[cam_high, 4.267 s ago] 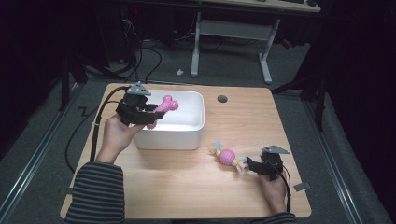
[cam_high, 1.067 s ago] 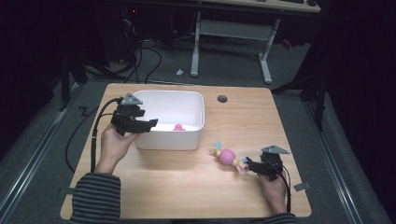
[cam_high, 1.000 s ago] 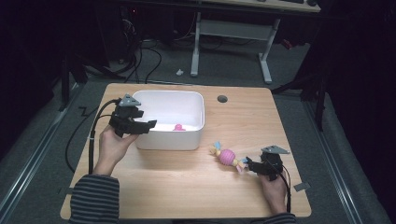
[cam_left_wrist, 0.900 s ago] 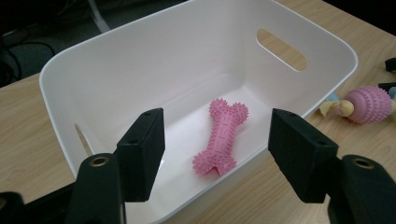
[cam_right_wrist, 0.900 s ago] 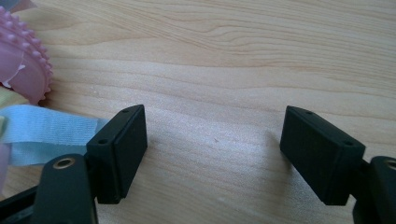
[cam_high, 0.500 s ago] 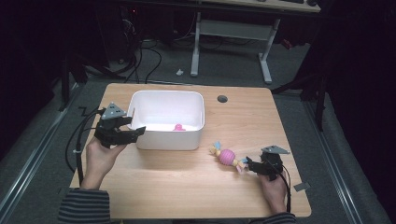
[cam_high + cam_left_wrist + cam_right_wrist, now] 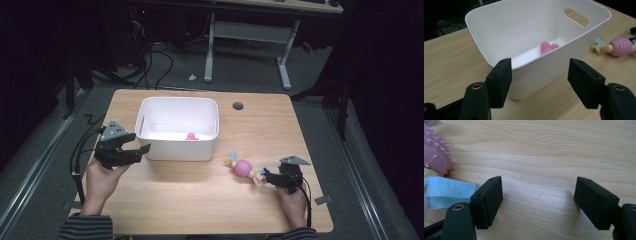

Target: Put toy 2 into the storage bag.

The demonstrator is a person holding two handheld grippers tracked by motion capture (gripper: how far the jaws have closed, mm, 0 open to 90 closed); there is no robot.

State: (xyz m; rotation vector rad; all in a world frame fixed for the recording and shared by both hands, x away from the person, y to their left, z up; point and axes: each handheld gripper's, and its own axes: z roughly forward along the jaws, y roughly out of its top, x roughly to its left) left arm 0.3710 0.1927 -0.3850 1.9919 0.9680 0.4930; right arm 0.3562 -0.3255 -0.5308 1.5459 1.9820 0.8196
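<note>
white plastic tub point(image 7: 176, 148) far left, holding one pink spiky rubber toy point(image 7: 190, 136); left gripper point(image 7: 134, 152) and right gripper point(image 7: 266, 177) both agape, gripping nothing.

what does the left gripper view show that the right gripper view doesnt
Left gripper view: the white bin seen between open jaws, a small pink spiky toy on its floor, and the whole pink ball toy beyond it on the table.
Right gripper view: a blue ribbon of the ball toy, close beside one of its own open jaws.
Both: open black jaws with nothing held, light wood tabletop, and the ball toy.
</note>
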